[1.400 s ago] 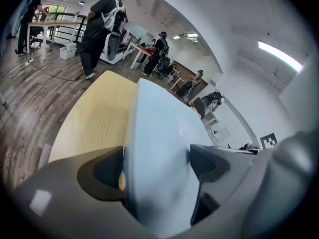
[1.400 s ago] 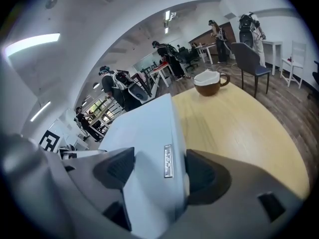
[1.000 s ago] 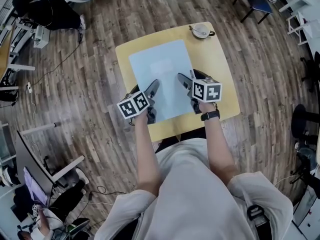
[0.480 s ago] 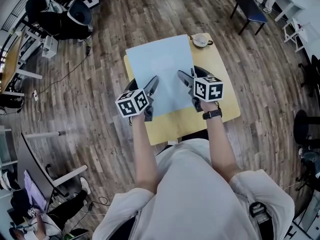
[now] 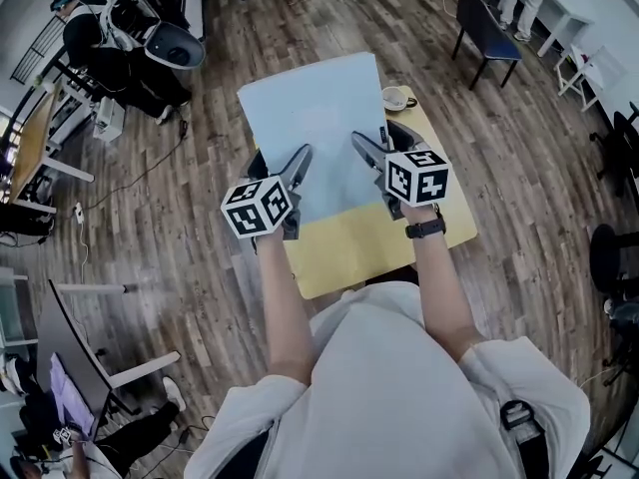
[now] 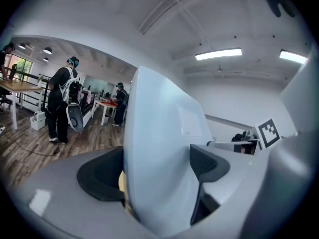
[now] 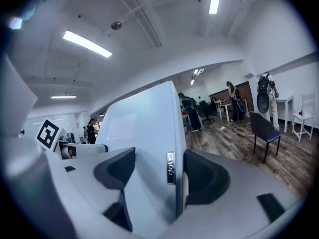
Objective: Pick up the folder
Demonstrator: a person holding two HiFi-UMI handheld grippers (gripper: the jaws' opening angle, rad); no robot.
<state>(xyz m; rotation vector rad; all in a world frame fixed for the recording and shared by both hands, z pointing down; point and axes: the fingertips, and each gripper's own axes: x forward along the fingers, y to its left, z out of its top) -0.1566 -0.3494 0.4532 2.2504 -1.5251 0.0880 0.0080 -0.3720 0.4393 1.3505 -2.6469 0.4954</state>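
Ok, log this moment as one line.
folder: held up off table | left gripper: shut on folder | right gripper: shut on folder

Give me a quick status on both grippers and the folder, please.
Left gripper shut on the folder at its left edge, right gripper shut on its right edge. Folder tilted up above the yellow table. Cup at the table's far right, clear.

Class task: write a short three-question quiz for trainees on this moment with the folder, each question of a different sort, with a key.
1. True or false: the folder lies flat on the table.
2. What stands at the table's far right corner? A. cup B. bottle C. book
3. Fill in: ___ grippers are shut on the folder.

Key:
1. False: it is held up off the table.
2. A
3. Two: the left gripper and the right gripper.
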